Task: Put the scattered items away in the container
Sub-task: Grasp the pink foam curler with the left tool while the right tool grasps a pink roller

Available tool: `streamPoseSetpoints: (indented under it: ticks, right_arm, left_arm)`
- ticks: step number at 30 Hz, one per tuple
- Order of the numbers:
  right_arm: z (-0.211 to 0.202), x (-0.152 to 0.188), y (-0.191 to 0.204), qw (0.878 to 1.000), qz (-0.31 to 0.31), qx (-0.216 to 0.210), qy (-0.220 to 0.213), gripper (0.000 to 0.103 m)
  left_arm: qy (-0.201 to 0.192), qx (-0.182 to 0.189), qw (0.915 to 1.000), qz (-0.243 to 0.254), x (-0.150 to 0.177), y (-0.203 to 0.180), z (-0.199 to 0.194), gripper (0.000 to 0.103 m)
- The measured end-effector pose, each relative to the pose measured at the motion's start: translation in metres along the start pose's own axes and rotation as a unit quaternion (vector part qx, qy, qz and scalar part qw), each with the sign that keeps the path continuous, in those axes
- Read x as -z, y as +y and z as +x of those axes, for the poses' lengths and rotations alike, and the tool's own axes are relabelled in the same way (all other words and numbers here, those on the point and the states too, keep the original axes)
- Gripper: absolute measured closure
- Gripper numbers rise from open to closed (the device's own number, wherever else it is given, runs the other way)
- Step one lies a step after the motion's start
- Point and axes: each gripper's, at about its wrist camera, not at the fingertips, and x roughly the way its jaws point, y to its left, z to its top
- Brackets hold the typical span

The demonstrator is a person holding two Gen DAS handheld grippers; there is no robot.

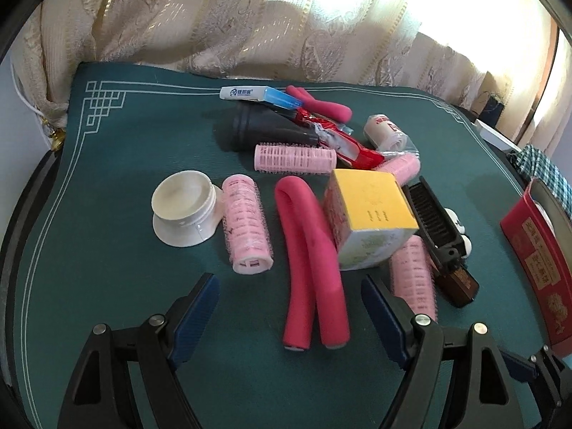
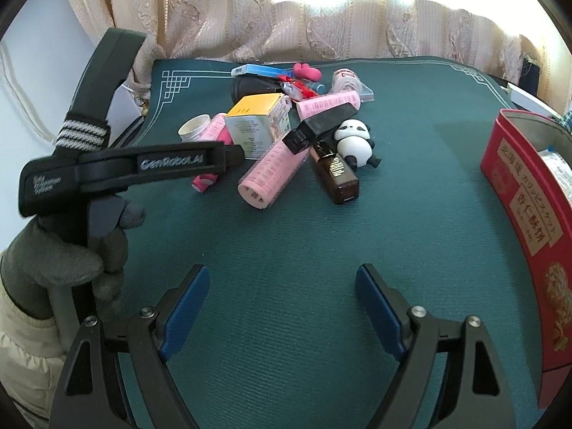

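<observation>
A pile of small items lies on the green mat (image 1: 107,164). My left gripper (image 1: 290,293) is open and empty, with a folded red foam roller (image 1: 307,250) lying between its fingers. Around it are pink hair rollers (image 1: 246,225), a yellow box (image 1: 371,214), a white jar lid (image 1: 182,207), a black comb (image 1: 434,214) and a brown bottle (image 1: 461,282). My right gripper (image 2: 282,286) is open and empty over bare mat, short of the pile. The red tin container (image 2: 529,200) stands open at the right; it also shows in the left wrist view (image 1: 536,250).
A panda figure (image 2: 355,143), a black cone (image 1: 264,125), a toothpaste box (image 1: 250,93) and red wrappers (image 1: 343,139) lie further back. Curtains (image 1: 250,18) hang behind the table. The left gripper's body and a gloved hand (image 2: 71,250) fill the right view's left side.
</observation>
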Motion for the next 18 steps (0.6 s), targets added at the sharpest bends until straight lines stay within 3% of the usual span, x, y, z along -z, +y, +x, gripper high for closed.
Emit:
streamPoseSetpoints:
  ticks: [6,8,12,16,18]
  right_arm:
    - [0.002,0.0,0.004,1.0,-0.01,0.001,0.002,0.016]
    - [0.003,-0.001,0.004,1.0,-0.01,0.001,0.003,0.016]
    - [0.004,-0.001,0.004,1.0,-0.012,0.002,0.004,0.016]
    - [0.005,-0.002,0.005,1.0,-0.014,0.002,0.005,0.016]
    - [0.006,-0.004,0.006,1.0,-0.015,-0.001,0.007,0.016]
  left_arm:
    - [0.009,0.002,0.9999,-0.008,-0.002,0.004,0.009,0.021]
    - [0.014,0.009,0.9998,-0.01,-0.003,0.004,0.014,0.03]
    - [0.01,0.002,0.9999,-0.011,-0.008,0.0,0.019,0.033]
    - [-0.001,-0.012,0.9999,-0.007,-0.009,0.003,0.019,0.064]
    - [-0.003,0.01,0.9996,-0.026,-0.008,0.012,0.016,0.065]
